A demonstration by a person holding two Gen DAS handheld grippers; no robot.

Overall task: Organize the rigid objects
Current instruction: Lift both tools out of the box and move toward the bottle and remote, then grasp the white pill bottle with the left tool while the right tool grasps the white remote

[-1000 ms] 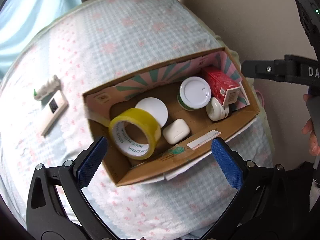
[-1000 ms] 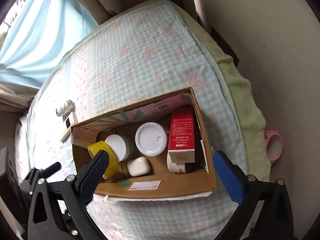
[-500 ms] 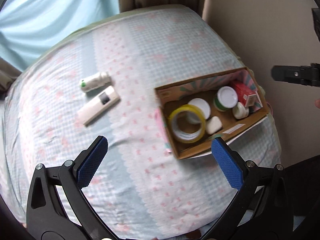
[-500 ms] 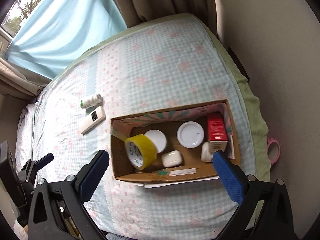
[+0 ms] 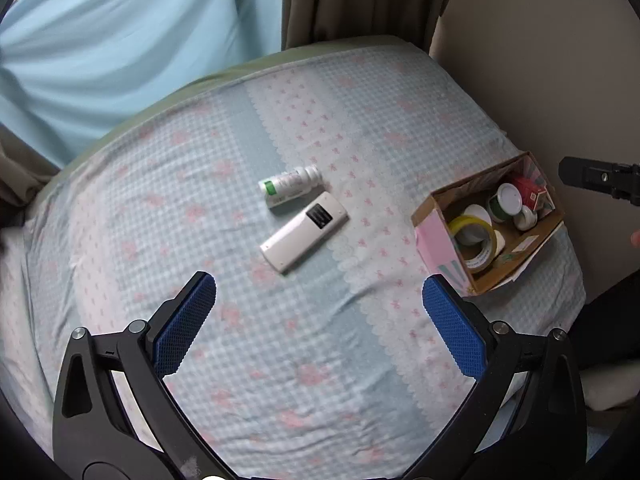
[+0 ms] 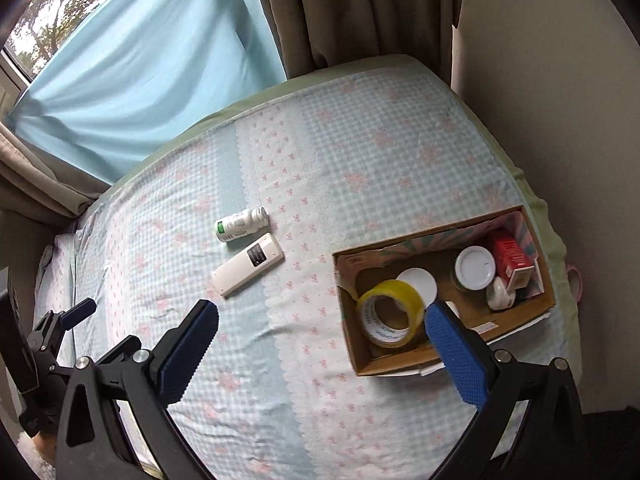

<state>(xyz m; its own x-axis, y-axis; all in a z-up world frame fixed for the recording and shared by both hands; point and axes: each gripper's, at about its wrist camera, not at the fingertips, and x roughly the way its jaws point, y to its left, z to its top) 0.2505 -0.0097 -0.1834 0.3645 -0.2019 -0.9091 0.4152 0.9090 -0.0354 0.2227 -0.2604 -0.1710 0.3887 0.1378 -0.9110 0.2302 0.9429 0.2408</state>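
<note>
A white remote control [image 5: 304, 231] [image 6: 248, 263] lies on the bed sheet, with a small white bottle with a green label [image 5: 290, 186] [image 6: 240, 225] on its side just beyond it. At the right edge of the bed stands an open cardboard box [image 5: 434, 200] [image 6: 547, 312] holding a yellow tape roll [image 5: 474, 242] [image 6: 390, 318], white-lidded jars [image 6: 475, 267], a red carton [image 6: 512, 258] and a small white case. My left gripper [image 5: 319, 312] hovers open above the sheet, nearer than the remote. Over the sheet beside the box, my right gripper [image 6: 322, 338] is open and empty.
The bed [image 5: 320, 380] has a blue-checked sheet with pink flowers. A light blue curtain [image 6: 132, 80] and brown drapes [image 6: 360, 12] hang behind it, a beige wall on the right. A pink ring [image 6: 575, 278] lies past the bed's right edge.
Both grippers have pulled back and up from the box and swung left. The remote and bottle now sit mid-view; the box has slid to the right. The tape roll rests inside the box.
</note>
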